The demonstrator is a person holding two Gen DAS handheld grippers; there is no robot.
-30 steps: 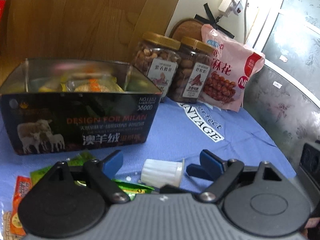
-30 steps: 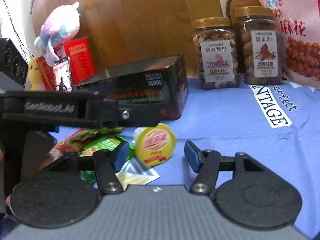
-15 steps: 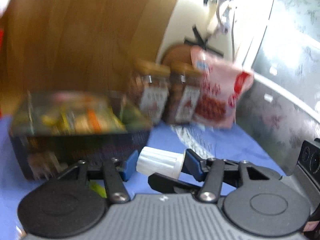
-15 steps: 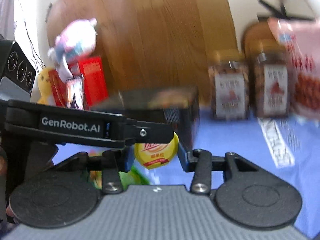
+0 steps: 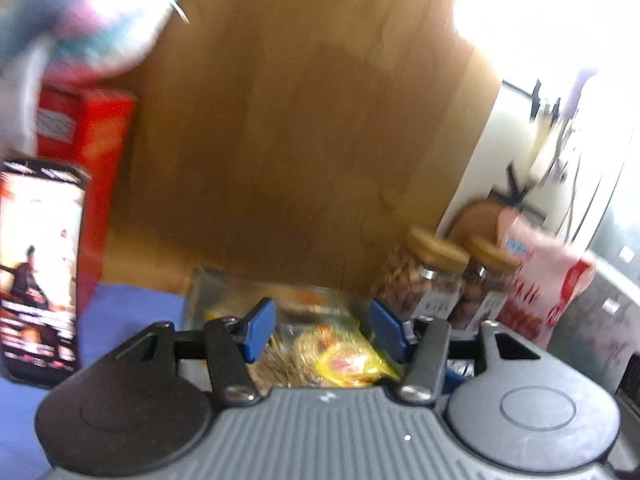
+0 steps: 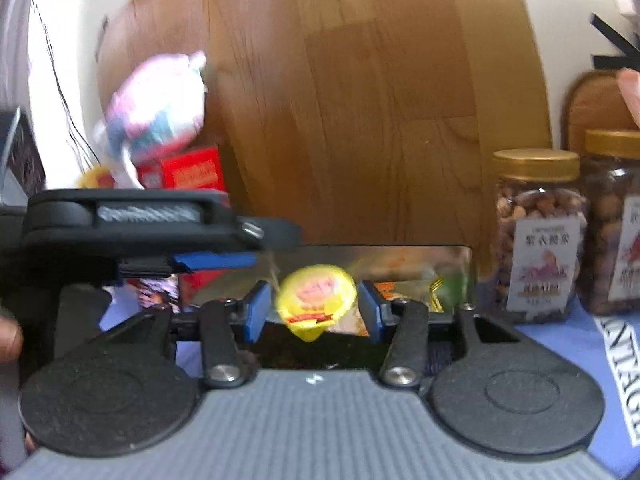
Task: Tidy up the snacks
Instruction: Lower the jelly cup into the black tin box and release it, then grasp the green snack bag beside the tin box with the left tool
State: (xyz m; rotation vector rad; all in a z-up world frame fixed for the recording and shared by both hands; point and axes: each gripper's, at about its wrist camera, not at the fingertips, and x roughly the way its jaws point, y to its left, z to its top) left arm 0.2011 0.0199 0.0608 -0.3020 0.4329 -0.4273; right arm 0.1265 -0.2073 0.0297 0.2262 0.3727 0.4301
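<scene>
One yellow jelly cup with a red-printed lid sits tilted between the two blue pads of the right gripper. The cup hangs above the near wall of the single open box. The jaws are opening, and a thin gap shows on each side of the cup, so the pads do not seem to press on it.

Inside the box lie several wrapped snacks, too blurred to count. From the left wrist view, one yellow and red one is clearest, lying low between the pads of the left gripper. That gripper's two pads stand moderately apart over the box. The blur hides whether they pinch anything, so I cannot tell its grip. In the right wrist view the left gripper reaches in from the left, level with the far rim of the box, with one blue pad showing.

Right of the box stand two clear jars of nuts with gold lids, a nearer-left one and one just beside it. One pink snack bag leans just right of the jars. A blue cloth with white lettering covers the bench.

Far left are one red carton and one pastel plush toy above it. One dark printed packet stands at the near left. A wooden board stands behind everything.
</scene>
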